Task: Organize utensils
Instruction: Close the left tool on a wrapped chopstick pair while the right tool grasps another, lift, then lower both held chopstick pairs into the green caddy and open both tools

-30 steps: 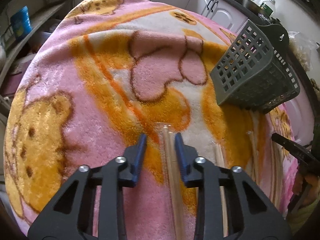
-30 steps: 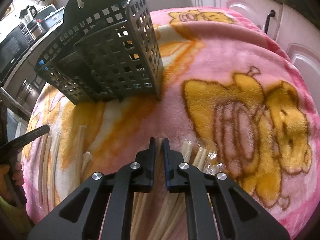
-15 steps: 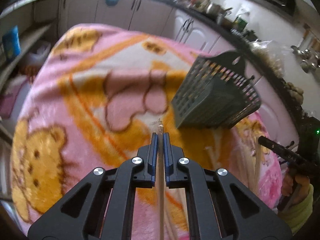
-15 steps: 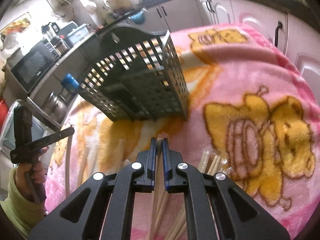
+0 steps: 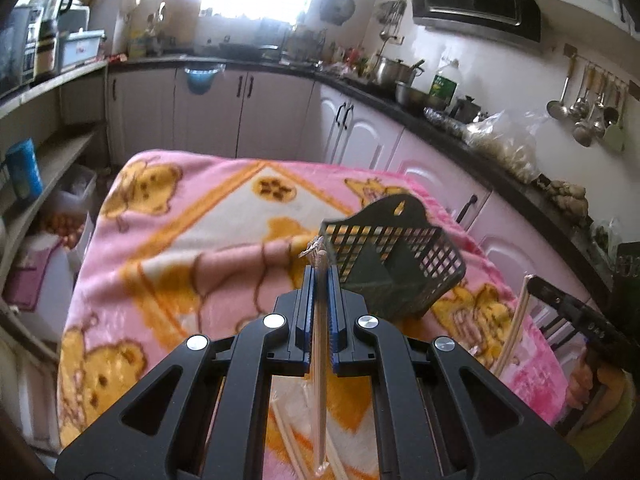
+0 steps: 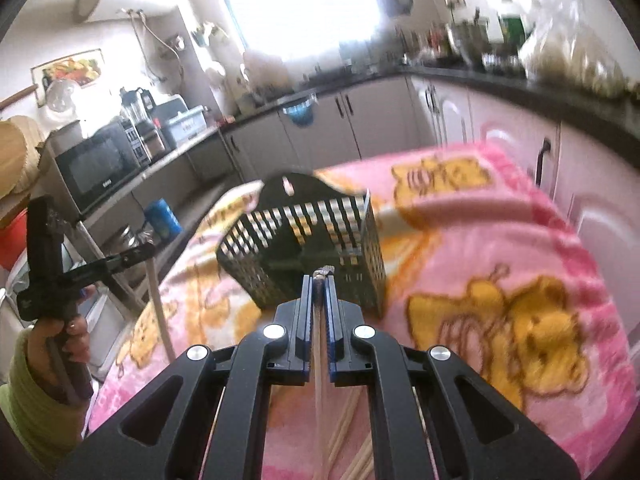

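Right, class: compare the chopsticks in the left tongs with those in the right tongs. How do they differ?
The left chopsticks poke well past the left tongs, ending in a crinkled, flared wrapper; the right chopsticks barely clear the right tongs. The left chopsticks' tip shows at the basket near its left corner; the right chopsticks' tip shows before its front wall. Both are pale, clamped in shut tongs and held above the blanket.
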